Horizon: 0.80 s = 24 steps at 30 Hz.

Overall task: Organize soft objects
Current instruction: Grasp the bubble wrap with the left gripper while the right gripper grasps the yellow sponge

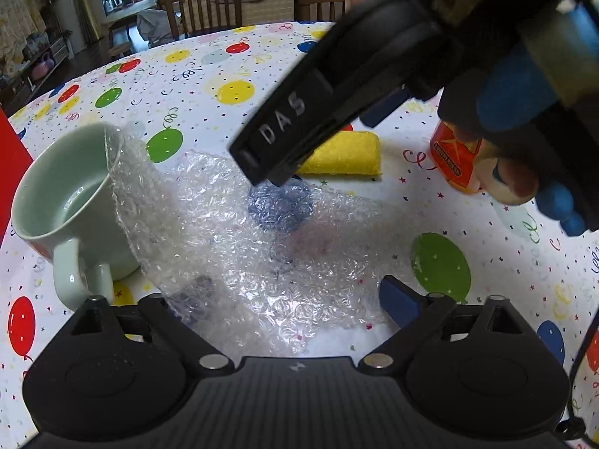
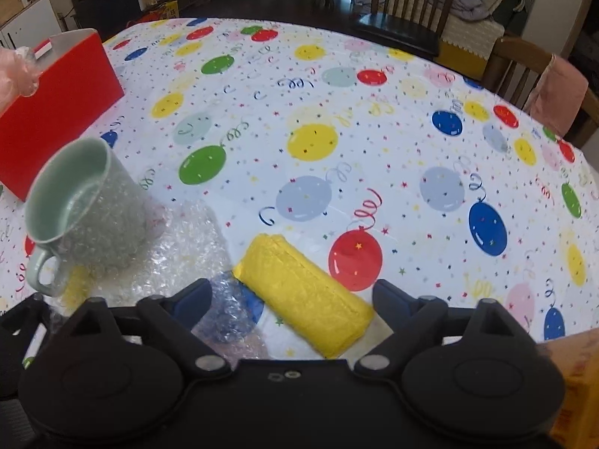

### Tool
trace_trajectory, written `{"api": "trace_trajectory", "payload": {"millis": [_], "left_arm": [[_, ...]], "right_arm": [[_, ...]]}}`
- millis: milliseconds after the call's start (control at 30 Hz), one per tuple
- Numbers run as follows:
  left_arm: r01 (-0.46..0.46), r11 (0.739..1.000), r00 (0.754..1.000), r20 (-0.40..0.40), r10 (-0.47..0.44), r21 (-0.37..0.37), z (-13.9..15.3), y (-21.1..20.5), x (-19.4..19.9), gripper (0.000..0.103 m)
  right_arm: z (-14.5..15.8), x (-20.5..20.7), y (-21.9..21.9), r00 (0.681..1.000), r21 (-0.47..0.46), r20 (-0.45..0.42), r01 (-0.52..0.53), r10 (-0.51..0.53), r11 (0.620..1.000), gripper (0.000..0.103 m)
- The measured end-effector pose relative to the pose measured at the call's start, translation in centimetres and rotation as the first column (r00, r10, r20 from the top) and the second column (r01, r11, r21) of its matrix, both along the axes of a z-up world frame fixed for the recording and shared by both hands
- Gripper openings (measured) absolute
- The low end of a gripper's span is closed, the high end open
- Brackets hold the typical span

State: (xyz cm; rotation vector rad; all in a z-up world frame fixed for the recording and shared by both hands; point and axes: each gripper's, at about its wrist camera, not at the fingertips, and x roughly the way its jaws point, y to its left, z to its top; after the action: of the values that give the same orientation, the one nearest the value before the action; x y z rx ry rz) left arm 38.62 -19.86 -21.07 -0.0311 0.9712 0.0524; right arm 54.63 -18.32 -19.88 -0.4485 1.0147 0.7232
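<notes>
Here both grippers, left gripper [image 1: 295, 295] and right gripper [image 2: 290, 299], spread wide, grasping nothing, over bubble wrap [image 1: 262, 254] beside the mug [image 1: 63, 194] and yellow cloth [image 2: 305, 295].

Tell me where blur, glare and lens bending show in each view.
Left wrist view: the right tongs loom large and soft, bubble wrap glints, table edge bows. Right wrist view: the mug and yellow towel look slightly smeared, table edge curves.
</notes>
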Motion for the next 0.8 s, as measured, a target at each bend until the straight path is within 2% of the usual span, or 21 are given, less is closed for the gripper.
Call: {"api": "trace_trajectory", "payload": {"millis": [267, 367, 500, 567, 633, 800], "left_arm": [[-0.018, 1.0, 1.0, 0.022, 0.018, 0.009, 0.6, 0.3, -0.5, 0.056], [-0.018, 1.0, 0.999, 0.03, 0.017, 0.01, 0.8, 0.7, -0.7, 0.033], [-0.02, 1.0, 0.999, 0.031, 0.02, 0.0, 1.0, 1.7, -0.7, 0.025], [-0.019, 1.0, 0.999, 0.031, 0.019, -0.015, 1.1, 2.2, -0.8, 0.022], [-0.012, 1.0, 0.999, 0.032, 0.013, -0.023, 1.2, 2.4, -1.0, 0.019], [0.003, 0.999, 0.999, 0.041, -0.002, -0.038, 1.3, 3.0, -1.4, 0.016]], "right_arm": [[-0.9, 0.7, -0.6, 1.0, 0.023, -0.018, 0.012, -0.011, 1.0, 0.079], [-1.3, 0.8, -0.6, 0.999, 0.029, -0.026, 0.024, -0.023, 0.999, 0.075], [-1.3, 0.6, -0.8, 0.999, 0.046, -0.021, 0.046, -0.045, 0.998, 0.065], [-1.0, 0.5, -1.1, 0.998, 0.071, -0.036, 0.06, -0.057, 0.996, 0.051], [-0.9, 0.2, -1.5, 0.995, 0.09, -0.053, 0.083, -0.078, 0.992, 0.045], [-0.7, -1.1, -2.3, 0.988, 0.115, -0.048, 0.149, -0.144, 0.982, 0.041]]}}
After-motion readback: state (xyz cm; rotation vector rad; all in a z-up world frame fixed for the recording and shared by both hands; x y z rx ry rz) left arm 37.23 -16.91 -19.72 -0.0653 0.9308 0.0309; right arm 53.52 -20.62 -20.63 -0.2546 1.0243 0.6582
